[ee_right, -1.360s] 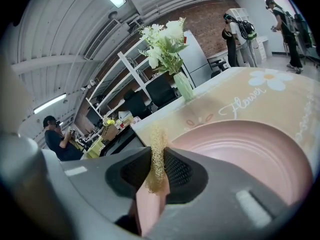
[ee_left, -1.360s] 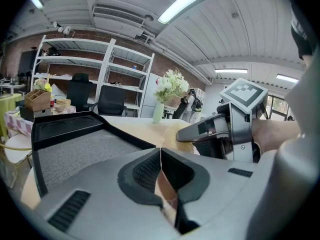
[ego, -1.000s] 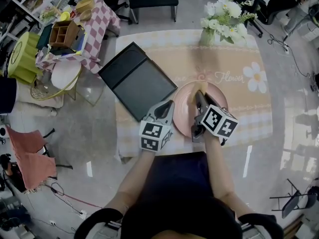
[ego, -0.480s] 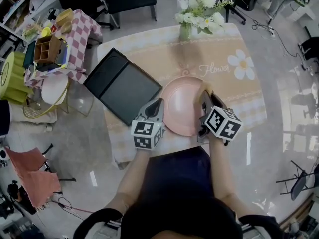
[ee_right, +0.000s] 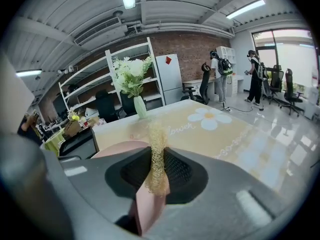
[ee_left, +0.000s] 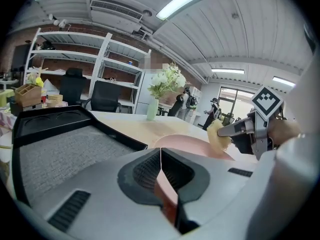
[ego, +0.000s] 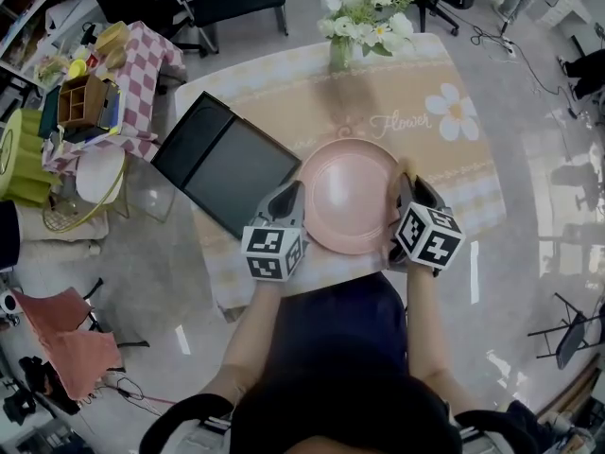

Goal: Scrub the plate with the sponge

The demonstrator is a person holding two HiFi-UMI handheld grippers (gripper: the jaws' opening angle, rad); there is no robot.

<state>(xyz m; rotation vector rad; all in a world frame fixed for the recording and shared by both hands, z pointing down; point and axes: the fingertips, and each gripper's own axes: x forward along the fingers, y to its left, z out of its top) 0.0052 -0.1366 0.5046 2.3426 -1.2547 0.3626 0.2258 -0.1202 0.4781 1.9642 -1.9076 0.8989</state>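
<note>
**Pin the rim, lead with the sponge**

Nearest the person, the left gripper has its jaws pressed together on the near-left rim of the pink plate. Its own view shows the pink edge pinched in the slot. The right gripper is clamped on the yellow mesh sponge, whose tuft stands out past the jaw tips at the plate's right rim (whether it presses on the rim or only grazes it, I cannot tell). The plate lies flat on the flower-printed tablecloth, near the table's front edge, between the two grippers.

The scrub looks to be at the edge, with the plate's middle not yet under the sponge. To do it well, the left grip should be firm and low, so the plate neither slides nor tips. The right gripper should tilt so that only the soft tuft meets the plate, never the hard jaw tips. Overlapping arcs from the right rim towards the centre seem best. Strokes pushed towards the left gripper brace the plate against that grip. Strokes pulled towards the person risk dragging it off the table's front.

Farther out, a black tray lies just beside the plate's left, so leftward strokes should stop short of it. Farthest, a vase of white flowers stands at the table's far edge, well apart and no hindrance.
</note>
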